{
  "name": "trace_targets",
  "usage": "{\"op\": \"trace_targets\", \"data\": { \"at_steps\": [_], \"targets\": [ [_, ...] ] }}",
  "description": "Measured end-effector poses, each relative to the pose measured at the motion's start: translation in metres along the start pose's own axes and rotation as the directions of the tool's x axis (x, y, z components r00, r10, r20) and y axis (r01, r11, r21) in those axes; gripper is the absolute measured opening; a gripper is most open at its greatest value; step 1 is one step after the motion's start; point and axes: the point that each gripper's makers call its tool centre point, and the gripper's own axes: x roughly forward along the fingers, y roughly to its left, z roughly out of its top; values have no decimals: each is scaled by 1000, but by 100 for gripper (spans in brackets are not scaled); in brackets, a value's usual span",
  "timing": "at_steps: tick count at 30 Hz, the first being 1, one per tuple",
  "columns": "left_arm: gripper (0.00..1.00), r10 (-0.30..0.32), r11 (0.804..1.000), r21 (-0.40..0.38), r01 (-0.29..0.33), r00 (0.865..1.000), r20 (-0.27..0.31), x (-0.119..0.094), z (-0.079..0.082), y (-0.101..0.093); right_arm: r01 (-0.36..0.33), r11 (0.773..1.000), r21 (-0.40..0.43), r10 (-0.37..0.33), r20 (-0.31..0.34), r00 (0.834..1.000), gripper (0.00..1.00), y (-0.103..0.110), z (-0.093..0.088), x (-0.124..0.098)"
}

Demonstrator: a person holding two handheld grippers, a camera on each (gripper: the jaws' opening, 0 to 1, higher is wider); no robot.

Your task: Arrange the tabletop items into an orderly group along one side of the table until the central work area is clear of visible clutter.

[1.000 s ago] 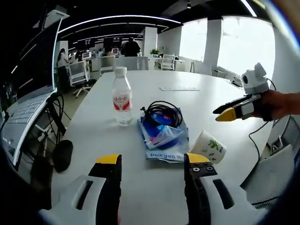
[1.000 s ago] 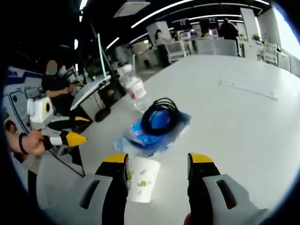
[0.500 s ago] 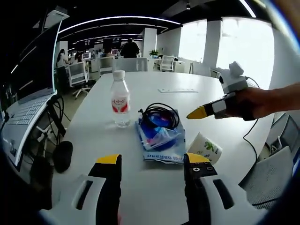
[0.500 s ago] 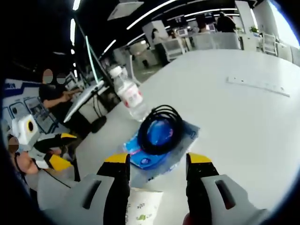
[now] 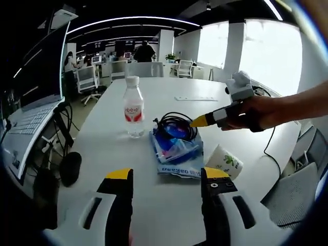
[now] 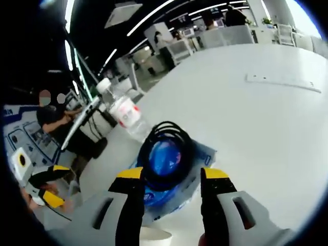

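We are at the reaching step: our right gripper (image 6: 166, 177) hangs over the coiled black cable (image 6: 165, 154) that lies on the blue packet (image 6: 171, 177) in the middle of the white table (image 6: 256, 133), its jaws spread with nothing between them. From the left gripper view the same tool (image 5: 196, 122) points its yellow tips at the coil (image 5: 177, 124). Our left gripper (image 5: 165, 177) waits near the table's edge, jaws also apart and empty. The water bottle (image 5: 133, 106) stands upright just beside the packet (image 5: 177, 151), and a paper cup (image 5: 225, 161) lies tipped on its side at the packet's near corner. Nothing looks tidied yet. Next, we judge, the right jaws must come down astride the cable loops and close before carrying them to one side.
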Motion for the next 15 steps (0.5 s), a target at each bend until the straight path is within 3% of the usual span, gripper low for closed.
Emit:
{"op": "trace_targets", "data": {
  "at_steps": [6,15],
  "targets": [
    [52,3,1000,-5,-3,1000,-2,1,2,-1,0,1000,22,1,-12,1000,38,1,5,14],
    [51,9,1000,-21,-9,1000,-5,1,0,-3,46,996,77,-46,1,999,20,-9,9,22]
  ]
}}
